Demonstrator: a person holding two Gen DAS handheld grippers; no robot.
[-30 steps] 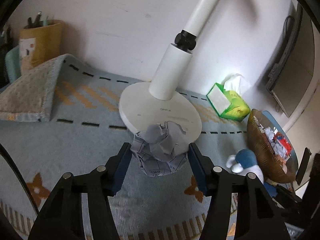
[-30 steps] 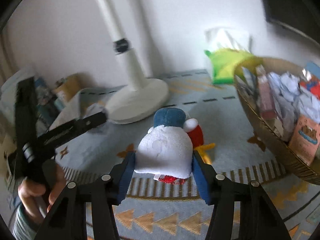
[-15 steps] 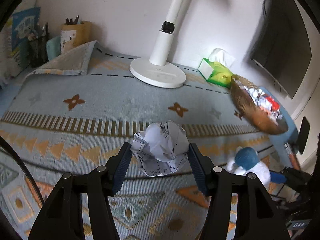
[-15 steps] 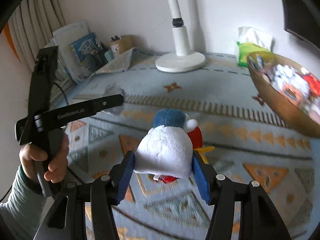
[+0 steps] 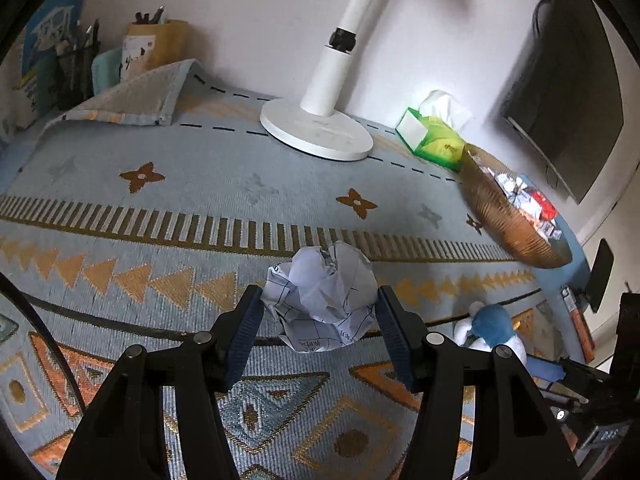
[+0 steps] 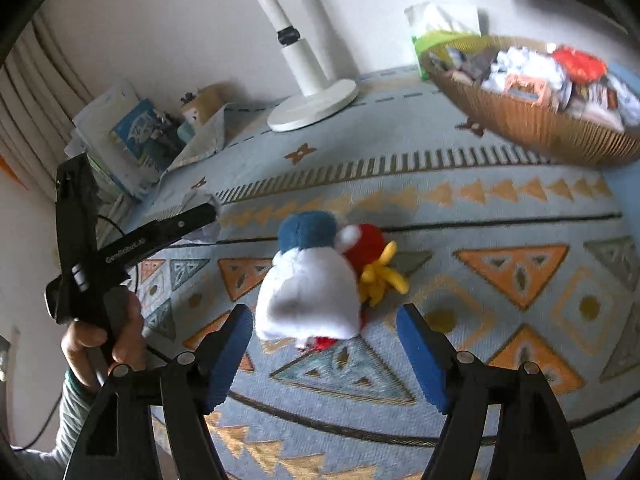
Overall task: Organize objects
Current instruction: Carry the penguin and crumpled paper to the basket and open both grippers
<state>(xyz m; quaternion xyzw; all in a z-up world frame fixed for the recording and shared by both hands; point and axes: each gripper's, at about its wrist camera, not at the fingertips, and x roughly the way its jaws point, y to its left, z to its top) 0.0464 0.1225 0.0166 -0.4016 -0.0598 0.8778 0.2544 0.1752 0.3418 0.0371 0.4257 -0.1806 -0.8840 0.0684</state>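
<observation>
Black two-finger gripper (image 6: 324, 354) bodies with blue ribbed pads (image 6: 422, 360), silver screws, white lettering; grey-green sleeve (image 6: 74, 408).

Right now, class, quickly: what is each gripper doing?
Left gripper: closed on the crumpled paper ball.
Right gripper: open; its jaws have just been opening, pads clear of the plush toy between them.

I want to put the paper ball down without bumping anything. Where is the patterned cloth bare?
Bare cloth lies between the white round lamp base, the folded cloth corner and the crumpled paper ball in the left gripper. It is crowded by the full woven basket, green tissue box and plush toy.
</observation>
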